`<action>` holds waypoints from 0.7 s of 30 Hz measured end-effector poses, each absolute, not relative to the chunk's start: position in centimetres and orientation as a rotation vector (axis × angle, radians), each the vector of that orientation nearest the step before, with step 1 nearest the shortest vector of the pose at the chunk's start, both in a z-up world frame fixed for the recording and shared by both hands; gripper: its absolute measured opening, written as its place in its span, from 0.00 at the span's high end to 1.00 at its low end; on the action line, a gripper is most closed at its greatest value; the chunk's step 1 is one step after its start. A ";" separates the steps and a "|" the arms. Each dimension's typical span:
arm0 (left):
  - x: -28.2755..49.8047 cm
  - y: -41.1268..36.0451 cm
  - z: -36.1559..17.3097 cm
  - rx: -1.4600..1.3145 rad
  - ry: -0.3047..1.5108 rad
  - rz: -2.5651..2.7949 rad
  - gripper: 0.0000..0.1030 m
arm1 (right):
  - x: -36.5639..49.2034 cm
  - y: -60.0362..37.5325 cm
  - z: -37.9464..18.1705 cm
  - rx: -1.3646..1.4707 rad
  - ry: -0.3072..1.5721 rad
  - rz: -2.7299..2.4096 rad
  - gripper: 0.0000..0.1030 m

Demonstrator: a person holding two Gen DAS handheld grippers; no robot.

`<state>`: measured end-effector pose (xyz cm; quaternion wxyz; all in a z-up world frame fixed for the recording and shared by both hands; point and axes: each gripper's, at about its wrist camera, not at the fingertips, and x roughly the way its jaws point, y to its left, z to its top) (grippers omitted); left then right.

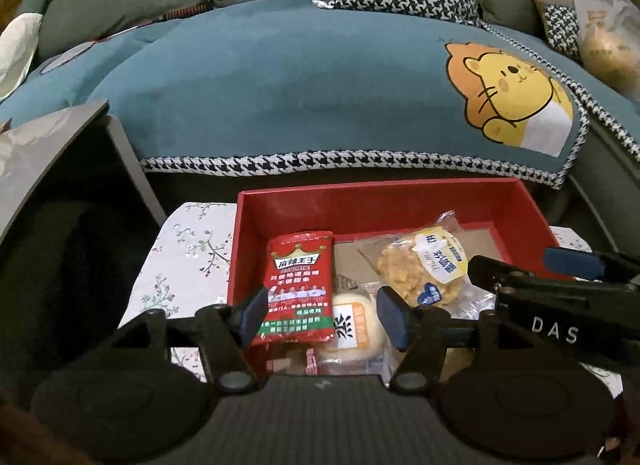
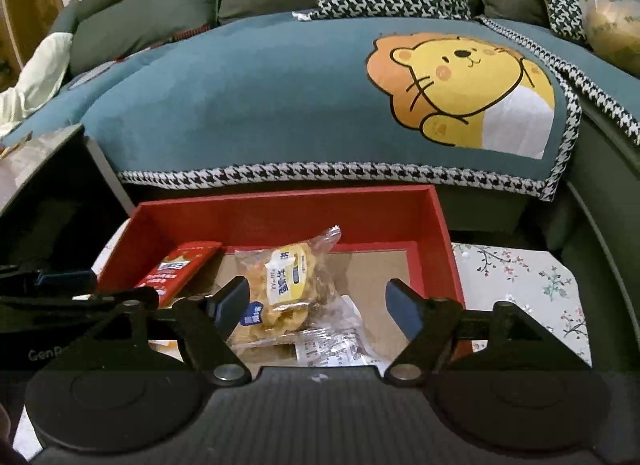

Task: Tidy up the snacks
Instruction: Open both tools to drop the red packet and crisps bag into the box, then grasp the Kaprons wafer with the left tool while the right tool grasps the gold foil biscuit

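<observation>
Three snacks already sit in the red box point(image 1: 400, 201), so I'd say this is the gap between placements: both grippers look done with a drop and free for the next item.

Left wrist view: the left gripper point(image 1: 322, 315) hangs over the near left part of the box, tilted down, fingers apart with nothing pinched. The red packet point(image 1: 302, 277) and the round white bun point(image 1: 352, 325) lie below the gap, and neither touches the pads as far as I can tell. The waffle pack point(image 1: 424, 265) lies just right of them. The other gripper's blue-tipped finger pokes in from the right edge.

Right wrist view: the right gripper point(image 2: 316, 309) also points down into the box, fingers spread and empty, with the waffle pack under its left finger. The right half of the box floor is bare cardboard.

Next move probably means finding another loose snack on the flowery surface point(image 2: 520, 277). None shows here, so some looking around first.
</observation>
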<state>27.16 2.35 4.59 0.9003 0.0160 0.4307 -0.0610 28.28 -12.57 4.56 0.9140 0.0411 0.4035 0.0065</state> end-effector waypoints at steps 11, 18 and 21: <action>24.1 4.7 5.7 -0.017 0.899 -0.111 0.08 | 26.0 -10.7 6.7 0.050 0.814 0.036 0.21; 21.7 7.5 5.1 -0.052 0.940 -0.100 0.07 | 23.9 -7.9 7.3 -0.007 0.831 0.100 0.17; 20.3 8.7 4.6 -0.042 0.965 -0.084 0.06 | 22.9 -6.6 7.2 -0.024 0.844 0.135 0.17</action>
